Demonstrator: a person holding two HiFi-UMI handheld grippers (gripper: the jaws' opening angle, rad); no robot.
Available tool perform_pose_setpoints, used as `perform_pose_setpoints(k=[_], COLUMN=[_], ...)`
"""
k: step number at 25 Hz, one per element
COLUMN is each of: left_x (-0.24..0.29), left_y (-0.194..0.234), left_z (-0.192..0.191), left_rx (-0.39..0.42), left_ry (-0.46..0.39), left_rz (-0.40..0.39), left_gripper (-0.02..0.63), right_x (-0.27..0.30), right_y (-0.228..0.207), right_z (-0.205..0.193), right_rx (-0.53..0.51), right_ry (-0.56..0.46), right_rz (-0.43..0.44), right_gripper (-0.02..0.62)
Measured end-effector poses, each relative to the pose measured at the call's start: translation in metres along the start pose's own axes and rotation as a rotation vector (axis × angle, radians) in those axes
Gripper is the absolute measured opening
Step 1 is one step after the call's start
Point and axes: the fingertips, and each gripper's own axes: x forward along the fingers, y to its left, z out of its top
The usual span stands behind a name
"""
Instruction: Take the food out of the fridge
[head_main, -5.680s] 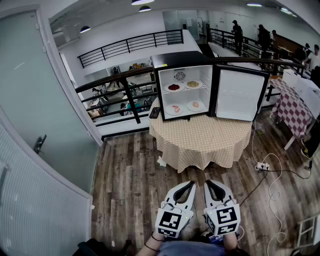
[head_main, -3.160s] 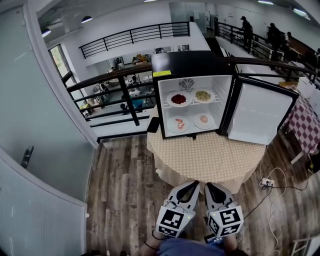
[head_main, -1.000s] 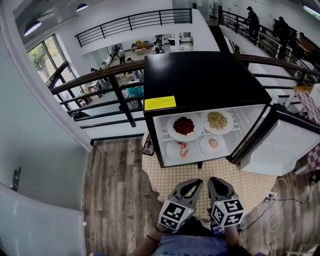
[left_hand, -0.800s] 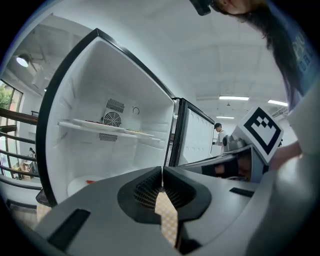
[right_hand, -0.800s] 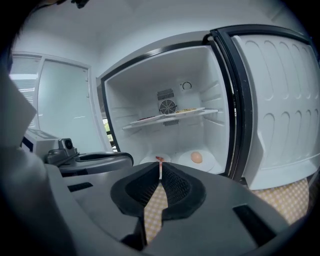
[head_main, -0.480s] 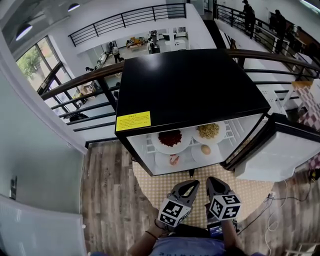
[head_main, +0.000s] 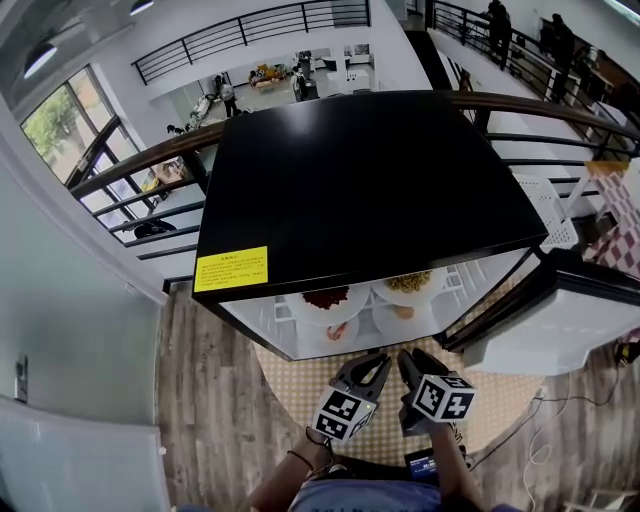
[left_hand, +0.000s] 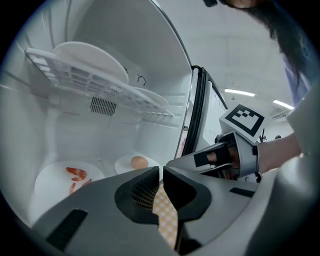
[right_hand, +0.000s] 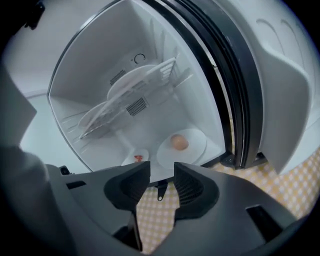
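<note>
Left gripper (left_hand: 161, 170) is pinched closed with nothing in it, hanging in front of the open fridge (head_main: 370, 180) on the shrimp plate (left_hand: 65, 180) side. All the food's inside: a red dish (head_main: 327, 298) and a noodle dish (head_main: 410, 283) on the wire shelf (left_hand: 100, 85), with the shrimp and the egg plate (right_hand: 182, 145) below. Right gripper (right_hand: 162, 167) has just been opening, nothing between its jaws, aimed at the egg plate. Looks like the reach-in step. Next move needs a jaw slid under a plate rim.

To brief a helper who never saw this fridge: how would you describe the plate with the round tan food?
In the open fridge, look below the wire shelf, on the bottom. Two plates lie there; the wanted plate is nearer the door, bearing one round tan piece; its neighbour bears red pieces.
</note>
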Motion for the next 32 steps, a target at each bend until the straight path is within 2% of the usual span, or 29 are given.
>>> perform_pose_setpoints(k=[5,8,11,20,24,32], left_x=[0.009,0.012,0.012,0.002,-0.006,-0.017], left_y=[0.01,0.011,0.009,0.01,0.013,0.02], left_z=[-0.012,-0.018,-0.021,-0.026,-0.027,-0.035], left_rx=[-0.016,-0.035,-0.039,-0.036,-0.039,-0.061], left_ry=[0.04,0.053,0.057,0.075,0.08,0.104], left_rz=[0.003,-0.004,-0.008,-0.015,-0.013,-0.002], left_gripper=[0.036,0.075,0.075,0.075,0.075,0.075], right_x=[0.02,0.029,0.037,0.054,0.058,0.05], right_y=[-0.018,-0.032,-0.042,-0.054,-0.06,-0.055], right_z=[0.002,0.004,0.002,0.005,0.0,-0.01], right_rx=[0.136,0.263,0.366,0.39,0.41,0.525], right_ry=[-0.002,-0.011,-0.021,-0.027,-0.027,-0.044], right_rz=[-0.044,-0.09,-0.11,-0.169,-0.212,-0.173], right_gripper=[0.175,0.198,0.21,0.202,0.143,0.098])
